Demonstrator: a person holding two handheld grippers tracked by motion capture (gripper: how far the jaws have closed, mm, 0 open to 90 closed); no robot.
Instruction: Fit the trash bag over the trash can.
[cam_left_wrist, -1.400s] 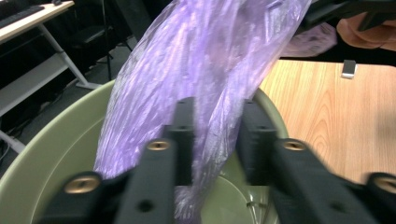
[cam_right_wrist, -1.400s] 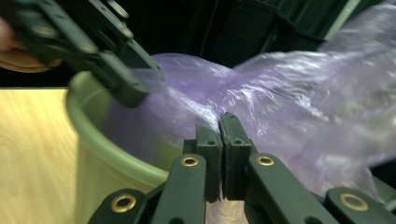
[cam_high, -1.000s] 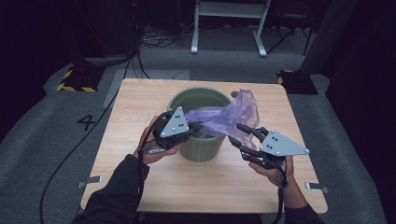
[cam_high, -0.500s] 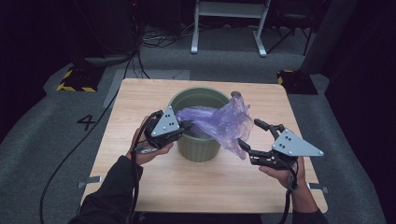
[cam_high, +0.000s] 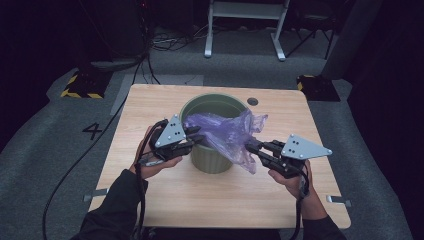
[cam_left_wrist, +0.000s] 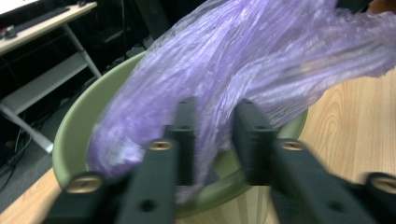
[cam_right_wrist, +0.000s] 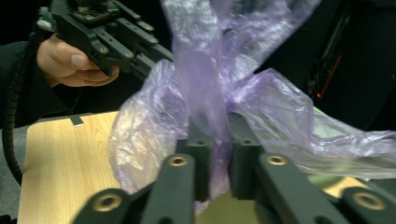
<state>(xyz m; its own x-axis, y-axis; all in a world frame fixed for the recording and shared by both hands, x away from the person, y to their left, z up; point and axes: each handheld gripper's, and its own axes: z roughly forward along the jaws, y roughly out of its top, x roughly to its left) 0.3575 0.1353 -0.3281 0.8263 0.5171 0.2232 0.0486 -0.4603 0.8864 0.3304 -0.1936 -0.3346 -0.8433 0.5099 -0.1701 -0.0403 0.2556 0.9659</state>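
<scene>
My forearms come in from the bottom edge of the worktop (cam_high: 150, 200), 1 on each side of the green bin (cam_high: 212, 160). My left hand (cam_high: 150, 162) holds the left tongs (cam_high: 197, 136) level against the bin's near-left rim, pointing right across it. My right hand (cam_high: 292, 177) holds the right tongs (cam_high: 250, 146) low at the bin's right, pointing left toward the other pair.

Compared with half a second ago, my right tongs have dropped and swung inward, closing on the bag's hanging edge instead of standing open and apart from it. My left tongs have barely shifted at the rim.

The purple plastic bag (cam_high: 225, 132) lies bunched over the bin's mouth and spills down its right outer side. In the left gripper view the bag (cam_left_wrist: 224, 88) runs between my 2 jaws, which stand at a narrow gap with a strand of film pinched in them above the bin rim (cam_left_wrist: 70, 140). In the right gripper view my jaws are nearly closed on a gathered neck of the bag (cam_right_wrist: 205, 107), and my other hand (cam_right_wrist: 70, 60) with its tongs (cam_right_wrist: 154, 63) shows beyond, touching the same film.
</scene>
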